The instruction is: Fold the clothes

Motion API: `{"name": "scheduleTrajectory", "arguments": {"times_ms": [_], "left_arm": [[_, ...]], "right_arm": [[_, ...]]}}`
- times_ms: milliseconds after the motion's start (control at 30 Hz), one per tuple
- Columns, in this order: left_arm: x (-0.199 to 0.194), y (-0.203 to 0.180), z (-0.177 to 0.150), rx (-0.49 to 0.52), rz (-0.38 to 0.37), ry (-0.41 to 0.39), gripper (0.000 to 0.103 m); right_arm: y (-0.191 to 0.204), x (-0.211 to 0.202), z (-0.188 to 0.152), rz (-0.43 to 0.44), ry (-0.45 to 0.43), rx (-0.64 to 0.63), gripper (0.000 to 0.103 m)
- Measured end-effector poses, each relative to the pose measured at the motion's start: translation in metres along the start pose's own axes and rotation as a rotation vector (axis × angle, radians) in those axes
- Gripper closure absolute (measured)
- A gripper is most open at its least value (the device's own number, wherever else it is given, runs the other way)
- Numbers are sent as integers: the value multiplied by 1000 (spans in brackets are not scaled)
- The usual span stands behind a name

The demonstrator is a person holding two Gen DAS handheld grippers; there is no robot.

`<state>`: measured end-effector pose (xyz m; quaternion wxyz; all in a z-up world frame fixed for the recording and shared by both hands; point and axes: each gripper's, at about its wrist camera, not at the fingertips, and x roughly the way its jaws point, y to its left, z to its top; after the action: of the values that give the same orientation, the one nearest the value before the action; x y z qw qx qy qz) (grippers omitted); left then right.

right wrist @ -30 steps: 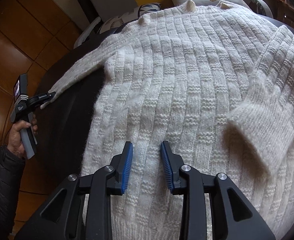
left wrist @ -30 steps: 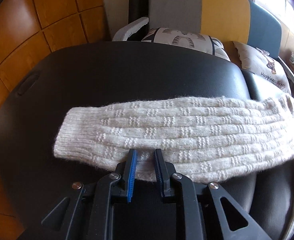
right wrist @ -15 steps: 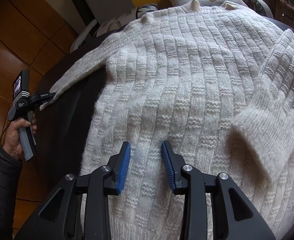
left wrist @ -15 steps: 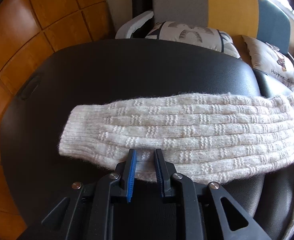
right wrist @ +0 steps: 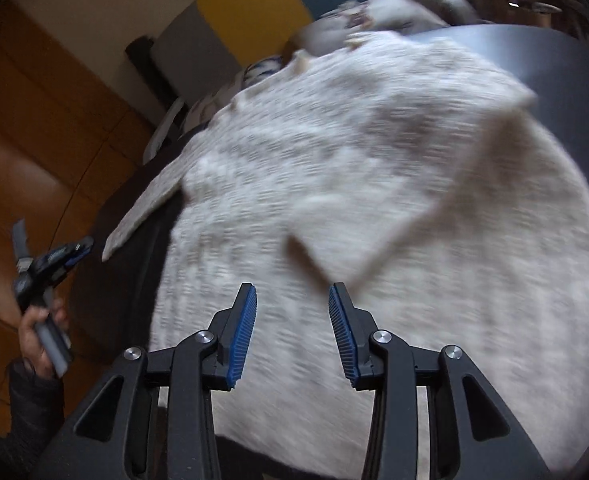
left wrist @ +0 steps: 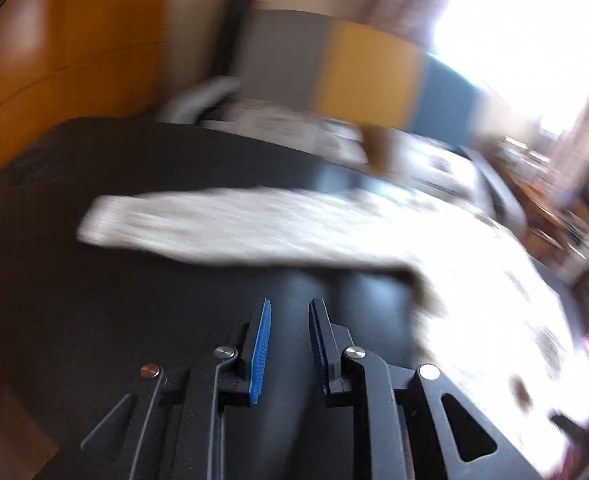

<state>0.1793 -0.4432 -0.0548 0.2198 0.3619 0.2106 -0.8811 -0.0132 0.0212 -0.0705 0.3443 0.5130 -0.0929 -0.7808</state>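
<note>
Cream ribbed knit sweater point(right wrist: 374, 208) lies flat on the black table point(left wrist: 114, 280), one sleeve point(left wrist: 222, 228) unfolded; the left gripper point(left wrist: 290, 308), jaws narrow and empty, must re-grip it; the right gripper point(right wrist: 292, 300) holds nothing.

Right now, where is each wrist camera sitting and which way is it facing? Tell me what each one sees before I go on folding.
Left wrist: on the left gripper, angled down over the black table; jaws apart with nothing between them; blurred sleeve ahead.
Right wrist: on the right gripper, above the sweater body; jaws parted over the knit, gripping nothing; the left gripper and left hand show at the picture's left.
Shared: the sweater, the table, the left gripper.
</note>
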Motion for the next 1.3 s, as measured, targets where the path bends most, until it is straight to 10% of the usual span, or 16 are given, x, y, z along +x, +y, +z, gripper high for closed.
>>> {"name": "scheduleTrajectory", "arguments": {"times_ms": [167,300,367,700,933,1167,1300], "left_arm": [[-11,-108,-62,294,-176,32,84],[21,-149,-100,425,-102,170,84],[44,-139,-112,377,-63,287,83],[25,-113,-113,208,-89,279,84],[10,-106,-122,221,-97,246,84],[18,-112,-129,280,-57,245,84],[20,-113,-129,289,-43,251,83]], "right_arm": [[-31,-27,-12,-127,-32,12,62],[-49,-31,-17,-197,-14,20,62],[-57,-23,-23,-207,26,17,62],[-71,-35,-16,-50,-31,83,60],[-109,-93,-25,-240,-83,93,60],[-107,-64,-37,-306,10,22,60],[-87,-51,-37,-413,4,-136,90]]}}
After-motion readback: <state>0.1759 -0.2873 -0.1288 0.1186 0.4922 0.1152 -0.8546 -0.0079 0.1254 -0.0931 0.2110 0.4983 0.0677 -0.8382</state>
